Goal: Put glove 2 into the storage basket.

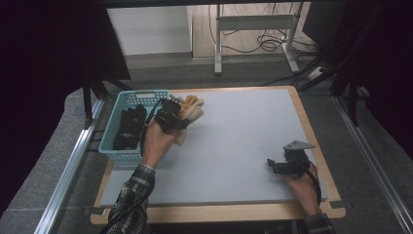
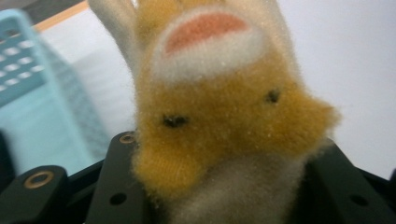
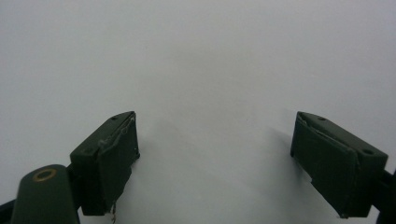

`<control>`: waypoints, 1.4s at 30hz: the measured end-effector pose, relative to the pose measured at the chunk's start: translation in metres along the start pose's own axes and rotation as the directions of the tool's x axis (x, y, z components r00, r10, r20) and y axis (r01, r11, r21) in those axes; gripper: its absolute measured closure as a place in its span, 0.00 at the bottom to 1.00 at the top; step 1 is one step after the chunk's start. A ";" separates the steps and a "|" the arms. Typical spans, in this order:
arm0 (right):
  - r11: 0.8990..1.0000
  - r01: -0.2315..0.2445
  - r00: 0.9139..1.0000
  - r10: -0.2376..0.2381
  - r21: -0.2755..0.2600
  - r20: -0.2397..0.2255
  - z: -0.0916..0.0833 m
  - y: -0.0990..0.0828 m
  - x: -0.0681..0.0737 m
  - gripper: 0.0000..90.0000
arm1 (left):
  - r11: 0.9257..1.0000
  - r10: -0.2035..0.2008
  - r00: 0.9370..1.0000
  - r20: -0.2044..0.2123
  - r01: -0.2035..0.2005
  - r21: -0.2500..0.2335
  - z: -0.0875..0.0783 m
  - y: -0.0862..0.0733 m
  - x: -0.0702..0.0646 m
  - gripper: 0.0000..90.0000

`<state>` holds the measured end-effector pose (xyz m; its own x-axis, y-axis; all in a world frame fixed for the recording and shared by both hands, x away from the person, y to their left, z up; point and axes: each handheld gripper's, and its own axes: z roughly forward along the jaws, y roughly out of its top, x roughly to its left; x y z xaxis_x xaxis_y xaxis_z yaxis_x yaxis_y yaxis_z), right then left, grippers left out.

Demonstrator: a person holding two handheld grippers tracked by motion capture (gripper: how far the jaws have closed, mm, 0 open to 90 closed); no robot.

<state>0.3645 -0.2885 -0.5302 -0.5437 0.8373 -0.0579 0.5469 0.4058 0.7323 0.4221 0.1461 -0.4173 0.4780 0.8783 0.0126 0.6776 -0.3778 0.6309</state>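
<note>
A fluffy yellow-and-white plush toy (image 1: 191, 109) is held above the table's left side, just right of the basket. My left gripper (image 1: 171, 117) is shut on it. In the left gripper view the plush toy (image 2: 219, 107) sits close up between the black jaws, with two small dark eyes and a pink patch ringed in white. Near the table's front right, my right gripper (image 1: 273, 165) rests low over the bare white surface. In the right gripper view my right gripper (image 3: 215, 144) stands open, its jaws wide apart with nothing between them.
A light blue plastic basket (image 1: 111, 127) stands at the table's left edge with a dark, black item (image 1: 130, 127) inside. The white tabletop (image 1: 243, 126) has a wooden rim. Metal rails run along both sides, and a desk frame and cables stand behind.
</note>
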 end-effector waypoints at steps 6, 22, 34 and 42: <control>1.000 0.000 1.000 0.000 0.001 0.000 0.000 0.000 0.000 0.16 | 0.998 -0.065 0.996 -0.059 0.065 0.002 -0.012 -0.007 0.030 0.61; 1.000 0.000 1.000 0.000 0.002 0.000 0.000 0.000 0.000 0.16 | 0.972 -0.212 0.955 -0.210 0.228 0.054 -0.016 -0.031 0.103 0.61; 1.000 0.000 1.000 0.000 0.000 0.000 0.000 0.000 0.000 0.16 | 0.960 -0.231 0.956 -0.183 0.255 0.116 0.027 -0.036 0.113 0.59; 1.000 0.000 1.000 0.000 0.000 0.000 0.000 0.000 0.000 0.16 | 0.939 -0.224 0.961 -0.163 0.257 0.227 0.064 -0.036 0.114 0.57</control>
<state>0.3645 -0.2885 -0.5302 -0.5439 0.8371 -0.0580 0.5469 0.4061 0.7321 0.4882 0.2406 -0.4883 0.2167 0.9762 -0.0024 0.8862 -0.1957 0.4199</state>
